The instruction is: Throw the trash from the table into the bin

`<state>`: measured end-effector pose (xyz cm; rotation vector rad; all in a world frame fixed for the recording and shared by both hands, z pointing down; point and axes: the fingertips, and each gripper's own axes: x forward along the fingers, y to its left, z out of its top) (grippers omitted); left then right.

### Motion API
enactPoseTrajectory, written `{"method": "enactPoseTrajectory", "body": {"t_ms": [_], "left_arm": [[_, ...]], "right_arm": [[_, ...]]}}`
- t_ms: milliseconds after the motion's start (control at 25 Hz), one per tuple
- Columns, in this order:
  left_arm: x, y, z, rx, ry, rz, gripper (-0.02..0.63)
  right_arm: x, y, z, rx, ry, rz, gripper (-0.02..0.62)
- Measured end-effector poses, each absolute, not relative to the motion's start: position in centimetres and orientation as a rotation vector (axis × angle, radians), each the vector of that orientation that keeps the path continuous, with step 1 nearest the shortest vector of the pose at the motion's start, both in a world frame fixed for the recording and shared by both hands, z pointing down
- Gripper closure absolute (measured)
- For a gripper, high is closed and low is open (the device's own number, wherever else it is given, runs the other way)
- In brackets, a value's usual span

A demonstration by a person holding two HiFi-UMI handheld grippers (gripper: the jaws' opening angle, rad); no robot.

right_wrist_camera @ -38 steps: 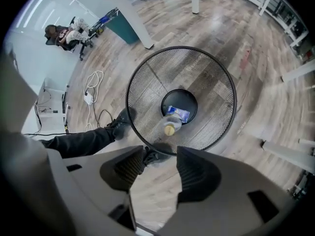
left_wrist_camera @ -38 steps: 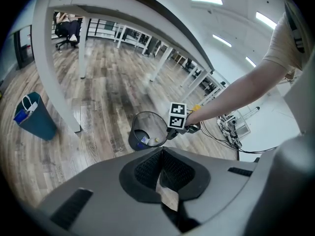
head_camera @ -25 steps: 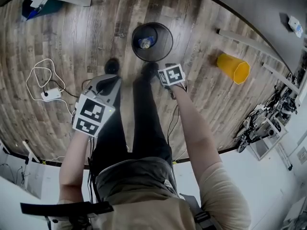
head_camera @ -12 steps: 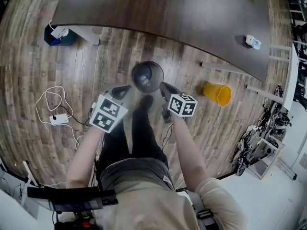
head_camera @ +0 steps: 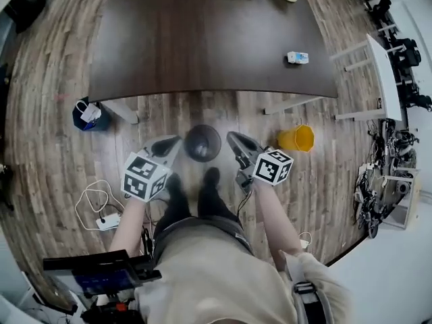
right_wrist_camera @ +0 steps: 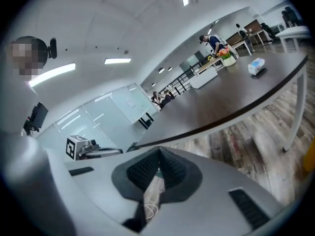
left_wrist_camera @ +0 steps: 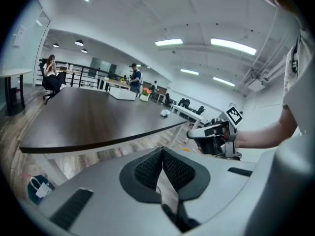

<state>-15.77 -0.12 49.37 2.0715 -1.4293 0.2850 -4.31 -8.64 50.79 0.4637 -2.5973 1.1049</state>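
Flanking the bin [head_camera: 202,143], left tool [head_camera: 174,140] clenched empty, right tool [head_camera: 233,138] clenched empty

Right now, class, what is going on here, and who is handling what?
A person stands by a dark table with a gripper in each hand. The left gripper and the right gripper are both shut and empty, and show either side of a black bin on the floor. One small packet lies on the table. A yellow container is on the floor nearby.

The floor [head_camera: 47,154] is wood plank. A long dark table [head_camera: 202,39] stands on white legs [right_wrist_camera: 294,112]. The ceiling [left_wrist_camera: 147,14] carries strip lights [left_wrist_camera: 231,45].
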Motion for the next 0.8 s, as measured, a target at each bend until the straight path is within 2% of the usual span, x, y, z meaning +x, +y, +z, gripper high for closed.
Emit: {"method": "enactPoseTrajectory", "body": {"t_ms": [360, 800], "left_arm": [[-8.9, -2.6, 39.9, 2.410, -1.281, 0.353, 0.594], [-2.1, -2.5, 32.7, 2.557, -1.222, 0.210, 0.594]], "right_arm": [[-2.1, -4.6, 37.7, 0.421, -2.790, 0.875, 0.580], [2.3, -1.7, 30.5, 0.466, -2.884, 0.678, 0.580]]}}
